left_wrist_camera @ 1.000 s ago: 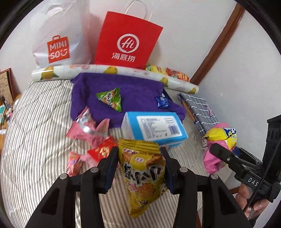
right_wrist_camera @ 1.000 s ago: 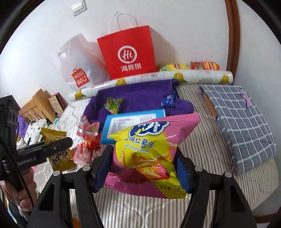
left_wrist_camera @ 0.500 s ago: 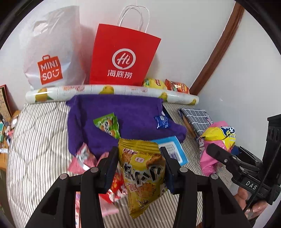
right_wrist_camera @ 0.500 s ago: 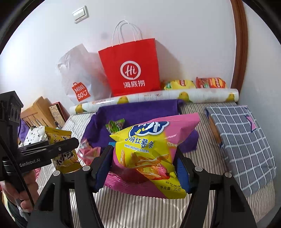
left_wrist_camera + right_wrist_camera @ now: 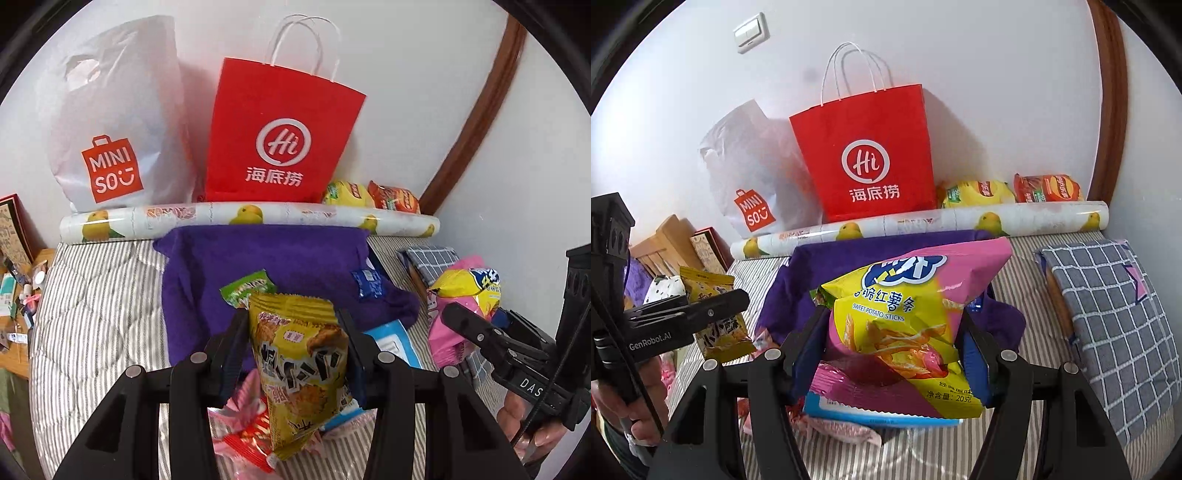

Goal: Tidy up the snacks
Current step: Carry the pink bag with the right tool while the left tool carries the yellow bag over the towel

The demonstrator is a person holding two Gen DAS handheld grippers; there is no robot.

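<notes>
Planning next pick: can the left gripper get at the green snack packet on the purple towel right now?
Probably not yet. The left gripper is shut on the yellow snack packet, so it has no free jaws. The green snack packet lies exposed on the purple towel just ahead; path looks free once emptied.

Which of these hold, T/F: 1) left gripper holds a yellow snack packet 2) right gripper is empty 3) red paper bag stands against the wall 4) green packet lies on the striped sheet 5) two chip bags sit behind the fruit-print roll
1) True: the left gripper is shut on the yellow snack packet.
2) False: the right gripper grips the pink-and-yellow sweet potato sticks bag.
3) True: the red paper bag stands upright there.
4) False: the green packet lies on the purple cloth.
5) True: two chip bags sit behind the roll.
</notes>
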